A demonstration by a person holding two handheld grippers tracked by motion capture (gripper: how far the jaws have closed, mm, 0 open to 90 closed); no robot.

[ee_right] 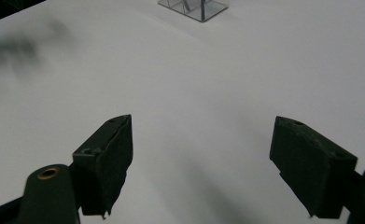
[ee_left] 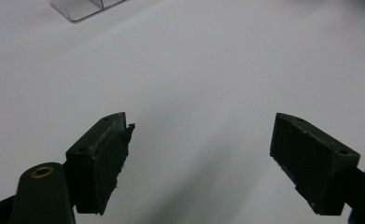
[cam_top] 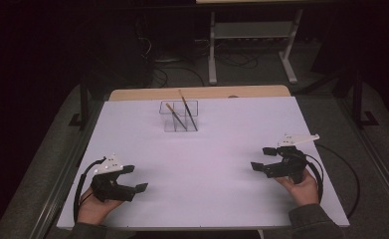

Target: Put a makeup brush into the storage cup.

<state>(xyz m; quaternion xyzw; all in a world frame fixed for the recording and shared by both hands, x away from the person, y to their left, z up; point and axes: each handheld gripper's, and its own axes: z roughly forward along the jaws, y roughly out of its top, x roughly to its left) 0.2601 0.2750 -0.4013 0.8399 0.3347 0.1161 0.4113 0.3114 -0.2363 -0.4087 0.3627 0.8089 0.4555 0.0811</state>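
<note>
High view: the left claw [cam_top: 135, 179] rests low on the white tabletop [cam_top: 202, 159], held in the person's left hand [cam_top: 95, 206]; its jaws stand wide apart and hold nothing. The right claw [cam_top: 262, 159] sits well apart from it across the sheet, held in the right hand [cam_top: 301, 189], jaws likewise wide and empty (both claws point inward, toward the middle of the tabletop). A black cable [cam_top: 80, 189] loops from the left claw, and another [cam_top: 348, 184] from the right.

The holder [cam_top: 179, 116], a clear box split into compartments, stands well ahead of both claws, forward and to the right of the left claw, forward and to the left of the right claw. Two brushes [cam_top: 182, 113] lean in it, tilted, handles up and tips down; which compartment each occupies cannot be told.

Left gripper view: the left claw [ee_left: 201, 149] shows two black jaws spread wide over bare white surface, nothing between them. A corner of the holder [ee_left: 84, 7] lies far ahead, beyond the left-hand jaw.

Right gripper view: the right claw [ee_right: 201, 154] is equally wide, with bare sheet between its jaws. The holder [ee_right: 194, 8] stands far ahead, roughly in line with the gap. A blurred dark shadow [ee_right: 17, 51] lies on the sheet beyond the left-hand jaw.
</note>
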